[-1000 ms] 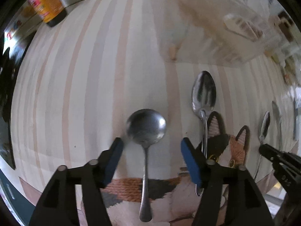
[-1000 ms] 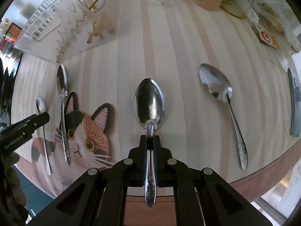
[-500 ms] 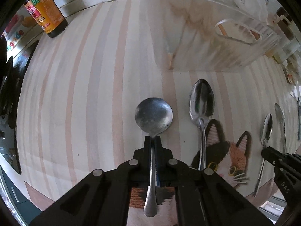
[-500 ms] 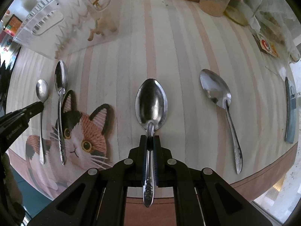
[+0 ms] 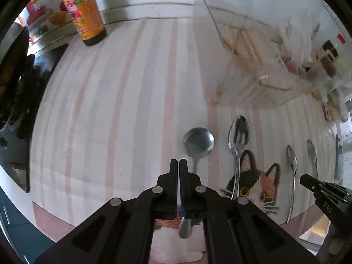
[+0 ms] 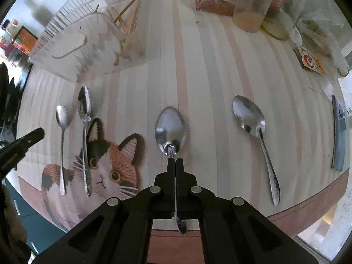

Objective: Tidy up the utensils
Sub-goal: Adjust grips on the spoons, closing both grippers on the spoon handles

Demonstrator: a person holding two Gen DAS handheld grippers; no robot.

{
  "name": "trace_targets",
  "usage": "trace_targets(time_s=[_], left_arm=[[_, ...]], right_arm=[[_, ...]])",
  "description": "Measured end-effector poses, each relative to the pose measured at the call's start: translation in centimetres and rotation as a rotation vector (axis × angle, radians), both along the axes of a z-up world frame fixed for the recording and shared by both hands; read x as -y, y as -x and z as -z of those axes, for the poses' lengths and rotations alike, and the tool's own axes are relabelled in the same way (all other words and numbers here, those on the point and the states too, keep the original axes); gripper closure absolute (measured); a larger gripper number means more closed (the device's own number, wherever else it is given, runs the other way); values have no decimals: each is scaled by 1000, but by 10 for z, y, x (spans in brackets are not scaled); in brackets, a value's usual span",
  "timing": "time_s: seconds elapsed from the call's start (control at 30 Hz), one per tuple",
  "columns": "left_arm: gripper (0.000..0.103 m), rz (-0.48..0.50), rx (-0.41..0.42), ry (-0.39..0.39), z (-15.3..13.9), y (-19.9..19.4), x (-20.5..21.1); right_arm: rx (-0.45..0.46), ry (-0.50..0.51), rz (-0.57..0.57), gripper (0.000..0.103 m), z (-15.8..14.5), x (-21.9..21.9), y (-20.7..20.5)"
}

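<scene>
My left gripper (image 5: 178, 161) is shut, with a round-bowled spoon (image 5: 199, 142) beneath it, its bowl just right of the tips and its handle end under the jaws; whether the jaws hold it I cannot tell. An oval spoon (image 5: 238, 133) lies to its right by the cat mat (image 5: 259, 184). My right gripper (image 6: 175, 160) is shut on the handle of a large oval spoon (image 6: 170, 125) above the striped table. Another large spoon (image 6: 249, 115) lies to the right. Two spoons (image 6: 62, 115) lie at the left by the cat mat (image 6: 114, 165). A clear utensil rack (image 6: 88, 44) stands at the back left.
A sauce bottle (image 5: 84, 15) stands at the back left in the left wrist view. Jars and packets (image 6: 250, 13) crowd the back right. A grey flat object (image 6: 338, 132) lies at the far right near the table's rounded edge (image 6: 308, 206).
My left gripper closed over the round spoon's handle, then rose and drew back, and the spoon now sits slightly right of the tips. My right gripper keeps its spoon and has lifted a little.
</scene>
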State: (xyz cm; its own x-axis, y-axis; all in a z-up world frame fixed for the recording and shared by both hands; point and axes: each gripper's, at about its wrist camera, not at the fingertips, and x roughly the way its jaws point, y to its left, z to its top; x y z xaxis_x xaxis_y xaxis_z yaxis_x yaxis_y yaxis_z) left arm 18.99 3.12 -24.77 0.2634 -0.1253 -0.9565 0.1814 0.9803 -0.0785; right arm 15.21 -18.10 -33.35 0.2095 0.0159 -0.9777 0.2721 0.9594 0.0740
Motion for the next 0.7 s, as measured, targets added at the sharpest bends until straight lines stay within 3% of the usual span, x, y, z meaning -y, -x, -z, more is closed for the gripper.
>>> trace_targets(time_s=[0.13,0.17,0.2,0.27,0.33,0.37,0.43,0.5,0.63,0.7], left_arm=[[99,2,-62,86,17,-3,-9],[91,13,-98,101,28,-7,-4],[76,20,-120,104,35,-6,1],[65,38,-129,101,44,-5,10],[63,70,-125,69,54,-5,22],[51,89,-87,60,52,-4,29],[41,106,-78,23,55,-6,39],[36,115,-59,-9,56,-8,48],[36,129,-28,-81,59,-16,62],[43,123,-10,-78,59,-20,64]], right_arm=[[4,-45,27,103,-4,8,2],[2,-66,38,103,-5,19,-1],[-1,-82,46,103,-4,25,1],[-17,-112,80,103,2,32,2],[-29,-120,93,103,7,38,4],[-32,-115,98,103,8,41,5],[-42,-106,100,102,9,46,7],[-45,-100,105,101,10,51,10],[-52,-115,117,96,12,60,14],[-46,-124,121,94,11,65,14]])
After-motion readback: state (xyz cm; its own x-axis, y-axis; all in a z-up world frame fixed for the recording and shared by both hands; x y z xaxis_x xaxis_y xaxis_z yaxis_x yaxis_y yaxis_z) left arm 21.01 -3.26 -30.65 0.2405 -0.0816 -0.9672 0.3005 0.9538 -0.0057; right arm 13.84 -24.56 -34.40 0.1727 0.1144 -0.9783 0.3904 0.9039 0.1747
